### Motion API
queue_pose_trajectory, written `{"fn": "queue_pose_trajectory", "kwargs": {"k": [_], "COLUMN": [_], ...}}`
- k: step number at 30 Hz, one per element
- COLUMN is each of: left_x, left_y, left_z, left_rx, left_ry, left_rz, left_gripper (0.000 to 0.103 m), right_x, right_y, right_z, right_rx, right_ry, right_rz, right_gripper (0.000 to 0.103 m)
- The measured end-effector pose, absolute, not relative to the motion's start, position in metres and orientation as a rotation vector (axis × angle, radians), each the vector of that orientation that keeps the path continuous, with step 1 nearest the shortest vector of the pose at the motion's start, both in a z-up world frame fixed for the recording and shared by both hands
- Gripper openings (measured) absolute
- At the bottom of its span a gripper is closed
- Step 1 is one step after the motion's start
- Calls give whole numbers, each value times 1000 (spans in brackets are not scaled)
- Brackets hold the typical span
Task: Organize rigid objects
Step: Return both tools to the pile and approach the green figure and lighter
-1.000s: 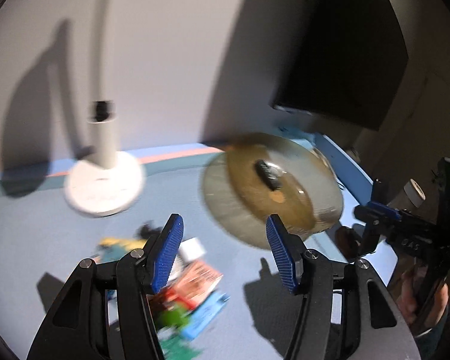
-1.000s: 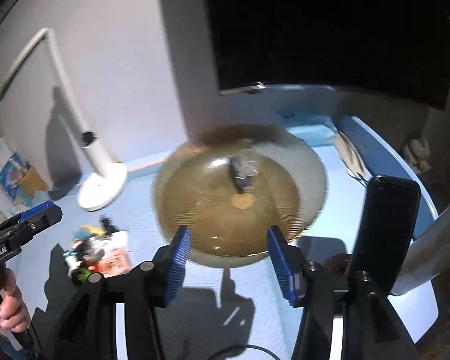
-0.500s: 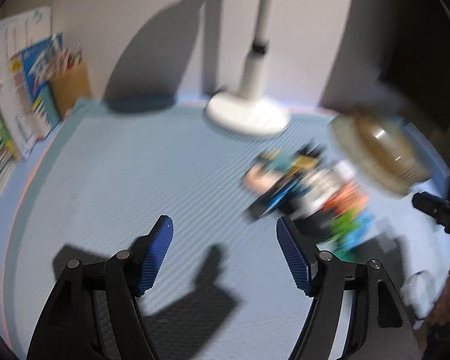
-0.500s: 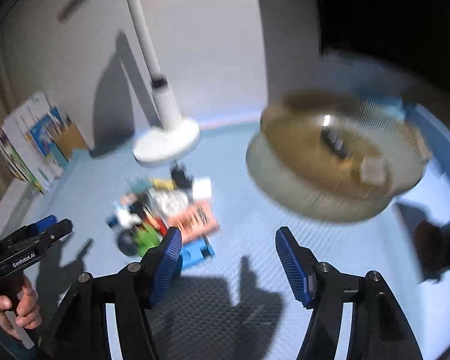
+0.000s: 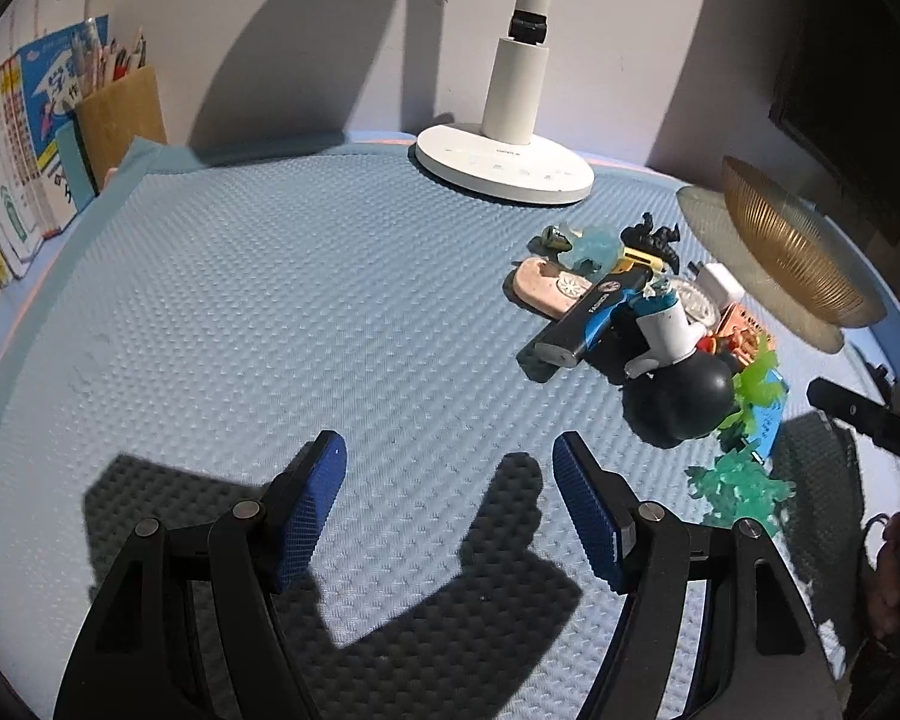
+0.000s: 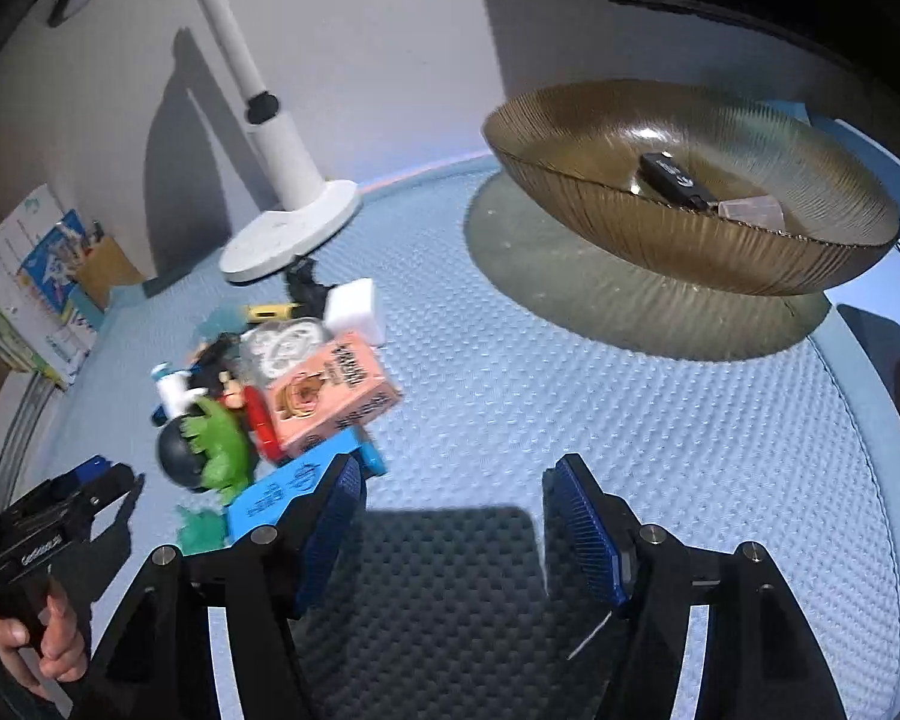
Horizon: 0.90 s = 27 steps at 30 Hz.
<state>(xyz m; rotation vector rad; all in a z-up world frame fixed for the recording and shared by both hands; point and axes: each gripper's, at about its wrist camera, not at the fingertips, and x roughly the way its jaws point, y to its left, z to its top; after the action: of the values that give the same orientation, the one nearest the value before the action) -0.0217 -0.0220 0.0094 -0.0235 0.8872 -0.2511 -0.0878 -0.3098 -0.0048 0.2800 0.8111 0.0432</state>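
ribbed amber bowl [image 6: 690, 240], dimpled blue mat [image 5: 270, 300]

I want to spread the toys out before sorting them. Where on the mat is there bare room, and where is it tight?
Bare: the wide stretch of blue mat between the pencil holder, the lamp base and the toy pile; also the mat between the pile and the amber bowl. Tight: the pile itself, its items overlapping, close under the lamp base.

Ribbed glossy glass bowl [image 6: 690, 222], dimpled matt foam mat [image 5: 270, 312]
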Motion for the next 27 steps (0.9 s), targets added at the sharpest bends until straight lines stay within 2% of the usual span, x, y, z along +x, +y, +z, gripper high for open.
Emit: {"fn": "queue_pose_trajectory", "kwargs": {"k": [4, 8, 14, 18, 24, 25, 26, 27], "left_x": [-20, -11, 21, 43, 55, 55, 55, 52], "left_y": [-20, -19, -43, -60, -79, -81, -81, -82], "left_z": [10, 21, 35, 22, 12, 12, 12, 12], "left_rx": [-47, -83, 20, 42, 46, 40, 34, 33], "left_ry": [916, 938, 957, 1025, 1048, 1041, 1045, 1042], "left_rz": [-285, -342, -452, -555, -625, -639, -649, -650], "left_gripper": [69, 69, 68, 56, 48, 44, 29, 24], "right_x": [-102, -112, -109, -104, -95, -94, -94, -94], "right_y": [-274, -225, -196, -186, -171, -168, -166, -164], "right_z": [1, 5, -6, -7, -10, -10, -11, -11], "right_rx": [295, 194, 157, 124, 35, 12, -12, -32], "right_ry": [843, 879, 932, 930, 912, 908, 903, 895], "right_rz": [219, 300, 248, 217, 147, 134, 122, 115], "right_gripper": [66, 66, 66, 66, 64, 60, 53, 52]}}
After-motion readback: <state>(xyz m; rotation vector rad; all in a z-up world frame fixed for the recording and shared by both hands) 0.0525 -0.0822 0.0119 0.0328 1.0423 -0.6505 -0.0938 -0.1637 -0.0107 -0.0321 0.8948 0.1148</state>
